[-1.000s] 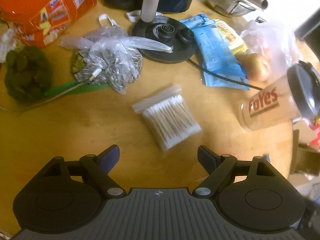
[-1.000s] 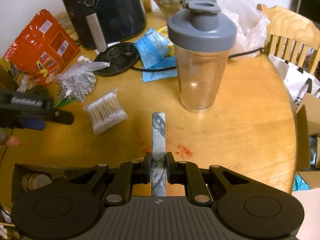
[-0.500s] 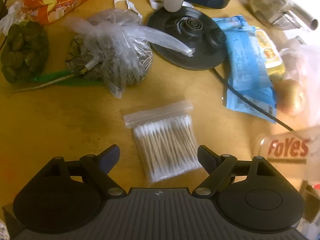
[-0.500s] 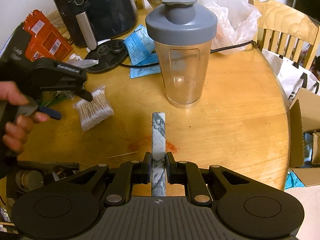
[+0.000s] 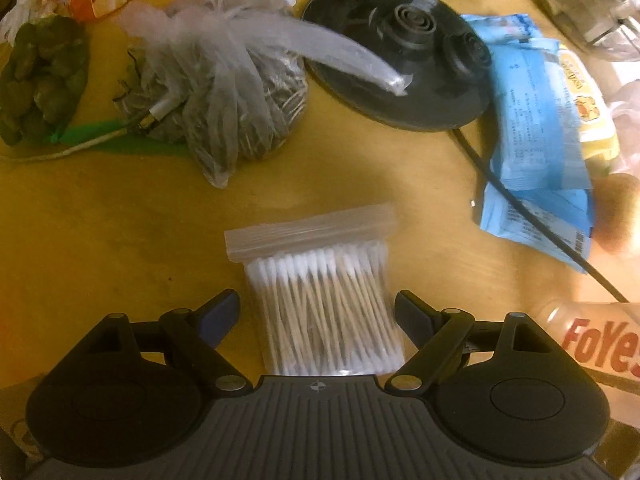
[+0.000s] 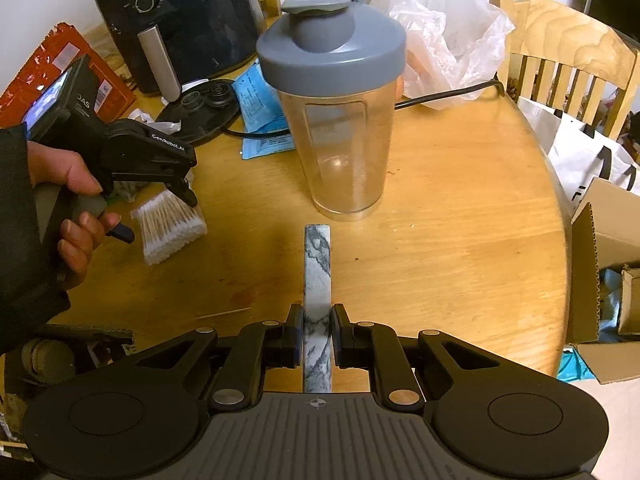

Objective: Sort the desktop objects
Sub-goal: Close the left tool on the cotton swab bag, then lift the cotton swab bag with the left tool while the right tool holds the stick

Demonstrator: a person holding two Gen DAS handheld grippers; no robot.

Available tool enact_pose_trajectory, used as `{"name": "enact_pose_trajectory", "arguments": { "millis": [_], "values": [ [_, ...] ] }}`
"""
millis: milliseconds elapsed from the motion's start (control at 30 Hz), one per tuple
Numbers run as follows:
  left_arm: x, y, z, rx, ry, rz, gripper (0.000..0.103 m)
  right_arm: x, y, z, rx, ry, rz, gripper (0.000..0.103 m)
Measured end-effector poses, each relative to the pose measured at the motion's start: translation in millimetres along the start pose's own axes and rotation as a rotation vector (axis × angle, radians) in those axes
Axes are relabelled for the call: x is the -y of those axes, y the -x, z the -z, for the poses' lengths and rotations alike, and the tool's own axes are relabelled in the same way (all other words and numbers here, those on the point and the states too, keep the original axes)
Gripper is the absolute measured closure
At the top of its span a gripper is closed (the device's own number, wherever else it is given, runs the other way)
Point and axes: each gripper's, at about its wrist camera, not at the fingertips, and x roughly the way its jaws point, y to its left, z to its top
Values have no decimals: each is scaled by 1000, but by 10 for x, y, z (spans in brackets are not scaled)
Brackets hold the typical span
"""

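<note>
My left jaws spread wide around the cotton swab bag [image 5: 324, 304] on the worktop [image 5: 120, 240], untouched, my right jaws clamped on a marbled bar [image 6: 318, 280].

counter [image 6: 460, 216]: wood, smooth, slight sheen
swab bag [image 5: 320, 304]: clear glossy plastic
shaker [image 6: 340, 132]: clear plastic, matt grey lid
slab [image 6: 318, 280]: marbled, smooth

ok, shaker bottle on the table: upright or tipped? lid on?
Upright. In the right wrist view the shaker bottle stands on its base on the table, grey lid on top; nothing visible inside. Whether the spout cap is shut: cannot tell.
</note>
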Motion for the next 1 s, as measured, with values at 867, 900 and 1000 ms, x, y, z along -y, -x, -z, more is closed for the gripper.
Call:
{"name": "enact_pose_trajectory", "arguments": {
  "millis": [867,900,1000],
  "values": [
    [-350,475,242,144,-178,68,47,-95,-26,22,0,21,-24,86],
    [-362,515,257,157,-199,74,47,-117,-29,19,1,25,-26,86],
    [-276,603,293,191,-258,101,47,-185,-38,8,3,37,-32,86]
  ]
}}
